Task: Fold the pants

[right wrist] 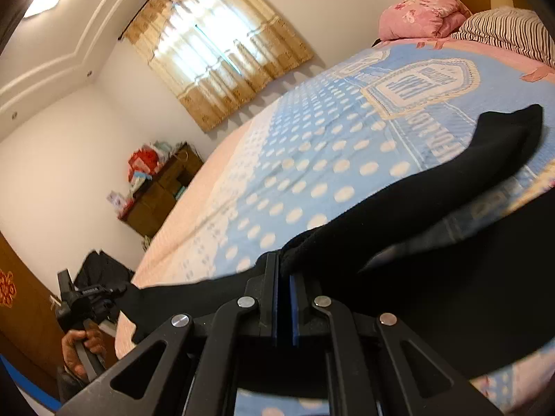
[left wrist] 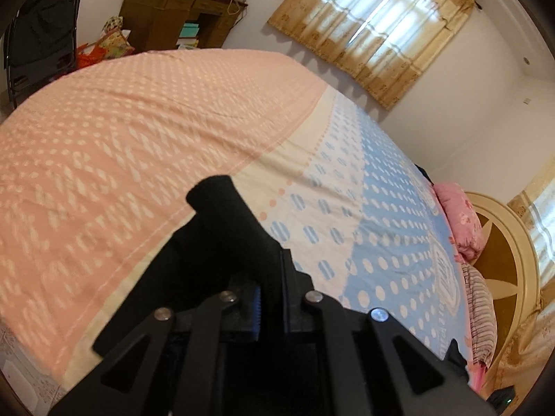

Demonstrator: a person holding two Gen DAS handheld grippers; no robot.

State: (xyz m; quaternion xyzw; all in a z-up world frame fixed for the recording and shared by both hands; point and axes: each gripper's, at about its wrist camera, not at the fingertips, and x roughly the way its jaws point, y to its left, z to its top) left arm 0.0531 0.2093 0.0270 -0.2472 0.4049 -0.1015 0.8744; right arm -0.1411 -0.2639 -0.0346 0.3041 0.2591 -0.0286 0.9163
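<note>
Both claws are clamped tight on the black pants (right wrist: 433,201): left claw (left wrist: 267,277), right claw (right wrist: 284,277), stretched above the bed (left wrist: 138,131). If either grip is shallow, I'd guess the fabric slips out mid-fold.

Dotted bedspread (left wrist: 145,131), pink pillow (right wrist: 421,15), curtained window (left wrist: 371,17), wooden desk (left wrist: 173,10).

The left wrist camera sits low and close over the bed (left wrist: 145,145), tilted, looking along its tool (left wrist: 267,277) across the pink half toward the curtained window (left wrist: 374,31) and the brown cabinet (left wrist: 173,10). The right wrist camera, just as near the bedspread (right wrist: 312,173), looks along its own tool (right wrist: 284,277) from the other side. Both views share the bedspread, window (right wrist: 215,52), cabinet (right wrist: 163,187), pink pillow (left wrist: 458,218) (right wrist: 419,17) and headboard (left wrist: 503,242).
</note>
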